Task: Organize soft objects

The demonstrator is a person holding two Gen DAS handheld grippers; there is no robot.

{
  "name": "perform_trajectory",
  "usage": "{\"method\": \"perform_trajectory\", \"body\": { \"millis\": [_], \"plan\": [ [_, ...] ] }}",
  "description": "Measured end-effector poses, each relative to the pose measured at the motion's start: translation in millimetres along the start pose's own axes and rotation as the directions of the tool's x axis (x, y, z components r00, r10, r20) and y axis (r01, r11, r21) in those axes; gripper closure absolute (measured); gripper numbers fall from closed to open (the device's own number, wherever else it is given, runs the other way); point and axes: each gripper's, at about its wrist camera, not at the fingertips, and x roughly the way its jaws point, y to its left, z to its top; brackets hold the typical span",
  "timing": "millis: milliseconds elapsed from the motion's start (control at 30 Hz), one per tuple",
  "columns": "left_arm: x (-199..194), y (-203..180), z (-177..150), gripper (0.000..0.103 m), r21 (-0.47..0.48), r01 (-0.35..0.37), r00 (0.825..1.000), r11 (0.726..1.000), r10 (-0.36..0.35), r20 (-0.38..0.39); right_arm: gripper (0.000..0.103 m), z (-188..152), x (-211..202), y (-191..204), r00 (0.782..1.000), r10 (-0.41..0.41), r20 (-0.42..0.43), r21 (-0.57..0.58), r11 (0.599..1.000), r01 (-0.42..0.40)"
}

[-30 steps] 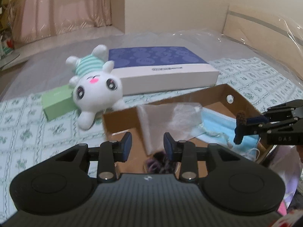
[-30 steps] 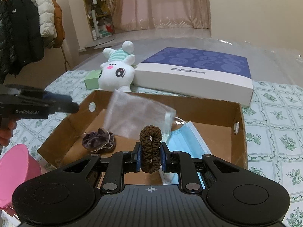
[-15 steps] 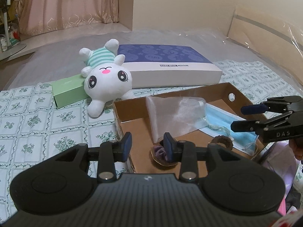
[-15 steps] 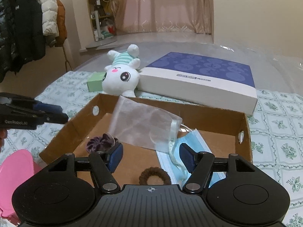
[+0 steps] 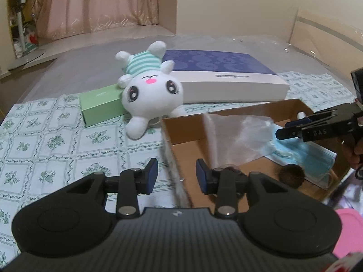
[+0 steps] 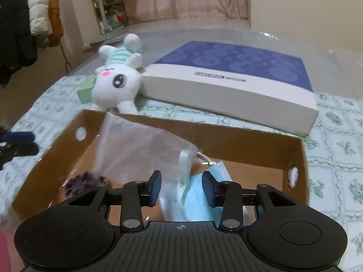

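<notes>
Soft things lie gathered in a shallow brown cardboard box point(image 6: 254, 142) on the bed: a brown ring-shaped hair tie point(image 5: 291, 174) flat on the box floor, a dark purple velvet scrunchie point(image 6: 82, 180) in the near left corner as the right wrist view shows it, a translucent white mesh pouch point(image 6: 140, 149) leaning up against the far wall, and a stack of pale blue face masks point(image 5: 301, 156) lying flat with its long axis running toward the box's near right corner.

A white plush bunny in a green-striped top point(image 5: 150, 90) lies outside the box on its back, its long axis pointing away from the cameras, head toward the box and feet toward the room. It rests against a small pale green carton point(image 5: 102, 103) on one side and a large flat white box with a navy patterned lid point(image 5: 226, 77) on the other; that flat box lies just behind the cardboard one.

The left gripper point(image 5: 177, 176) hovers over the box's left wall, jaws partly spread and empty. The right gripper point(image 6: 181, 188) hangs over the masks; its jaws have just been closing, yet stand apart with nothing pinched between them.

Under everything is a white bedspread with a green floral grid point(image 5: 56, 145), partly under clear plastic sheeting. Pink curtains point(image 5: 95, 4) and cream walls stand behind; coats point(image 6: 25, 18) hang at the left.
</notes>
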Motion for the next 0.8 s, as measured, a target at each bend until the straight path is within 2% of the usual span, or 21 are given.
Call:
{"method": "perform_trajectory", "body": {
  "millis": [133, 200, 233, 267, 367, 467, 733, 800],
  "plan": [
    [6, 11, -5, 0.069, -0.012, -0.021, 1.000, 1.000, 0.021, -0.012, 0.062, 7, 25, -6, 0.999, 0.014, -0.039, 0.011, 1.000, -0.013],
    [7, 14, -8, 0.069, -0.014, -0.028, 0.999, 1.000, 0.028, -0.017, 0.076, 7, 31, -6, 0.999, 0.025, -0.047, 0.011, 1.000, -0.024],
    [7, 16, -10, 0.069, -0.015, -0.032, 0.999, 0.999, 0.032, -0.019, 0.093, 8, 32, -6, 0.998, 0.047, -0.050, 0.009, 0.999, -0.046],
    [6, 17, -12, 0.069, -0.016, -0.035, 0.999, 0.999, 0.035, -0.023, 0.099, 7, 31, -5, 0.997, 0.059, -0.053, 0.010, 0.998, -0.059],
    [4, 19, -17, 0.069, -0.023, -0.041, 0.999, 0.999, 0.040, -0.027, 0.101, 6, 23, -2, 0.991, 0.115, -0.065, -0.003, 0.993, -0.115],
    [-1, 19, -20, 0.069, -0.033, -0.035, 0.999, 0.999, 0.034, -0.024, 0.101, 3, 11, 3, 0.987, 0.135, -0.090, -0.021, 0.990, -0.138],
    [-21, 16, -27, 0.069, -0.047, -0.037, 0.999, 0.998, 0.035, -0.029, 0.101, -8, -4, -4, 0.982, 0.040, -0.185, -0.029, 0.999, -0.046],
    [-28, 15, -29, 0.069, -0.053, -0.043, 0.999, 0.998, 0.042, -0.030, 0.097, -10, -10, -6, 0.984, 0.027, -0.173, -0.020, 0.999, -0.031]
  ]
}}
